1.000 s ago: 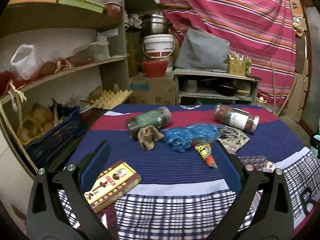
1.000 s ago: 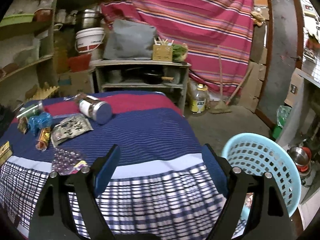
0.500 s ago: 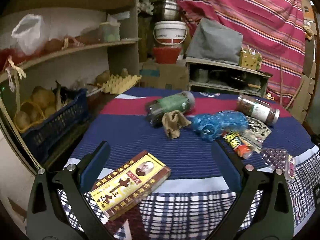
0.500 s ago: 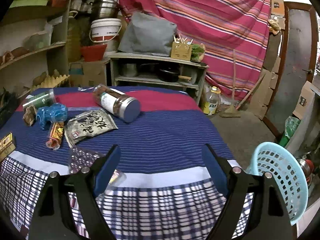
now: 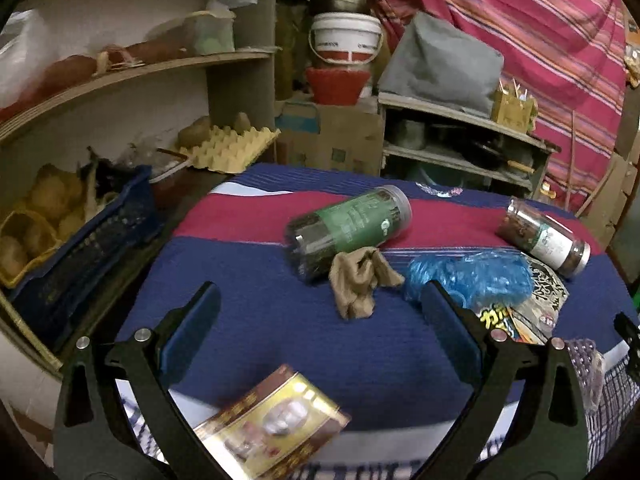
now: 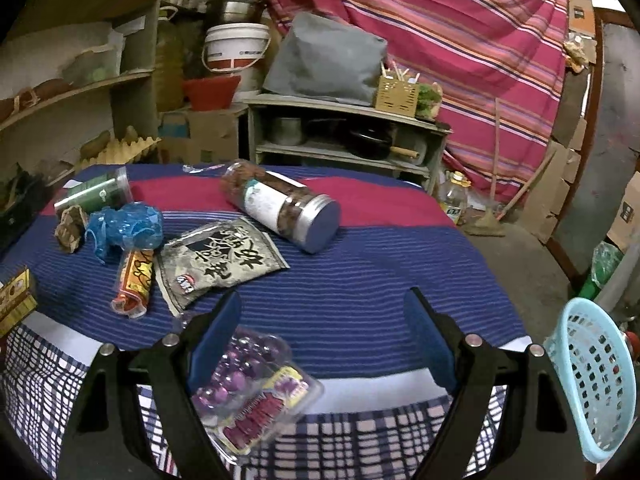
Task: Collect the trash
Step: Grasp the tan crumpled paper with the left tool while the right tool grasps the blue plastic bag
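Observation:
Trash lies on a table with a blue, red and checked cloth (image 6: 360,280). In the left wrist view: a gold-brown box (image 5: 272,424), a crumpled brown rag (image 5: 358,280), a green-label jar (image 5: 348,228), a blue plastic bag (image 5: 472,276). In the right wrist view: a clear blister pack (image 6: 252,392), a black snack packet (image 6: 216,260), an orange wrapper (image 6: 134,280), a brown-filled jar (image 6: 280,204). My left gripper (image 5: 320,320) is open above the box. My right gripper (image 6: 322,328) is open, the blister pack by its left finger. A light blue basket (image 6: 592,384) stands right of the table.
Wooden shelves (image 5: 132,76) and a dark blue crate (image 5: 80,248) stand left of the table. A low shelf unit (image 6: 344,136) with pots and a striped red curtain (image 6: 440,40) are behind. Cardboard boxes (image 6: 556,184) line the right wall.
Both grippers have moved forward and lower over the table. The box and blister pack now sit closer, between or beside the fingers. The basket has slid to the right edge.

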Demonstrator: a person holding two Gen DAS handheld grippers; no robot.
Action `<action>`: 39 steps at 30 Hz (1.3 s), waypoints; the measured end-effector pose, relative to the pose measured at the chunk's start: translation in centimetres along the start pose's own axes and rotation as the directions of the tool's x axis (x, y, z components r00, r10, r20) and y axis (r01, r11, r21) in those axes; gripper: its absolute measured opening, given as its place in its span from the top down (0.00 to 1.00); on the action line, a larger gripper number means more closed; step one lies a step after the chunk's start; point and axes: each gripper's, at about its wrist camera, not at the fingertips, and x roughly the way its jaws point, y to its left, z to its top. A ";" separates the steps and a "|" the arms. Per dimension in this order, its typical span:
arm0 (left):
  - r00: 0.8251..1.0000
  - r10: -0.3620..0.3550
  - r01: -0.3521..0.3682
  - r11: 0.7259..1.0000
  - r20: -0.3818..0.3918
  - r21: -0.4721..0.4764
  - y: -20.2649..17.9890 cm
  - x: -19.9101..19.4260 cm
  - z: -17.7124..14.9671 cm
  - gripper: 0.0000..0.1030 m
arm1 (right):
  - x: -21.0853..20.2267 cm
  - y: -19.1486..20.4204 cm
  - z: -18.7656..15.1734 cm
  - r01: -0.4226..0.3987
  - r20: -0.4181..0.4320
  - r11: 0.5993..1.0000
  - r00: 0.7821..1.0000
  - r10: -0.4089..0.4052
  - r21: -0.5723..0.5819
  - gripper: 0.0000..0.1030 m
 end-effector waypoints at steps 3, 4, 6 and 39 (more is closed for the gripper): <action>0.999 -0.006 0.007 1.000 -0.034 0.024 -1.4 2.1 0.6 0.09 | 0.5 0.2 0.0 0.000 -0.007 1.000 1.000 0.000 -0.003 0.20; 0.999 -0.007 0.009 0.999 -0.050 0.031 -1.8 2.7 0.7 0.14 | 0.7 0.1 0.1 0.000 -0.010 1.000 1.000 0.000 0.000 0.20; 0.997 -0.009 0.013 0.999 -0.082 0.043 -2.4 4.1 0.8 0.23 | 0.9 -0.1 0.1 0.002 -0.016 1.000 1.000 -0.002 0.007 0.20; 0.999 0.025 -0.025 1.000 -0.040 0.016 6.9 -2.0 0.5 0.72 | 2.2 14.3 4.7 -0.179 -0.011 0.974 0.984 0.179 -0.141 0.20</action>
